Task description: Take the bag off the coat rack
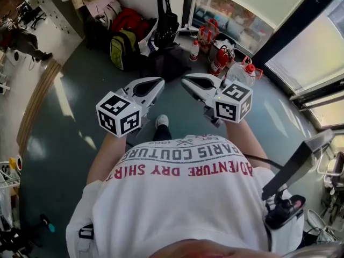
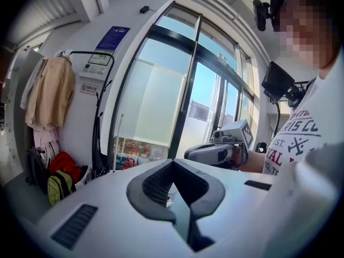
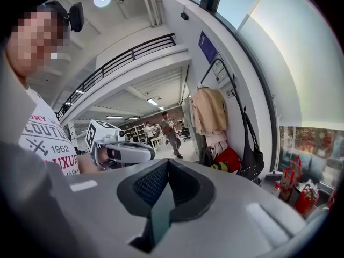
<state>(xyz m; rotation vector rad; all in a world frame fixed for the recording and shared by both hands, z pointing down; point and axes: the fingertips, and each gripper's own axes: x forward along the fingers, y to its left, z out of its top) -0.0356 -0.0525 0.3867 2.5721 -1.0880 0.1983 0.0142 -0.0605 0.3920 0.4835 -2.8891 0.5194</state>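
A black bag point(image 1: 166, 21) hangs by its long straps from the black tube coat rack point(image 3: 217, 64) against the white wall; it also shows in the right gripper view point(image 3: 250, 161) and the left gripper view point(image 2: 98, 157). A beige coat point(image 3: 209, 109) hangs on the same rack. My left gripper point(image 1: 157, 81) and right gripper point(image 1: 186, 80) are held side by side in front of my chest, well short of the bag. Both point toward it, jaws together with nothing between them. Each gripper sees the other: the right gripper point(image 2: 215, 152) and the left gripper point(image 3: 129, 152).
Red and green backpacks point(image 1: 124, 39) and a dark heap point(image 1: 169, 62) lie on the floor under the rack. Red fire extinguishers point(image 1: 219, 59) stand by the glass doors point(image 2: 161, 106) at right. People point(image 3: 171, 133) stand far off in the hall.
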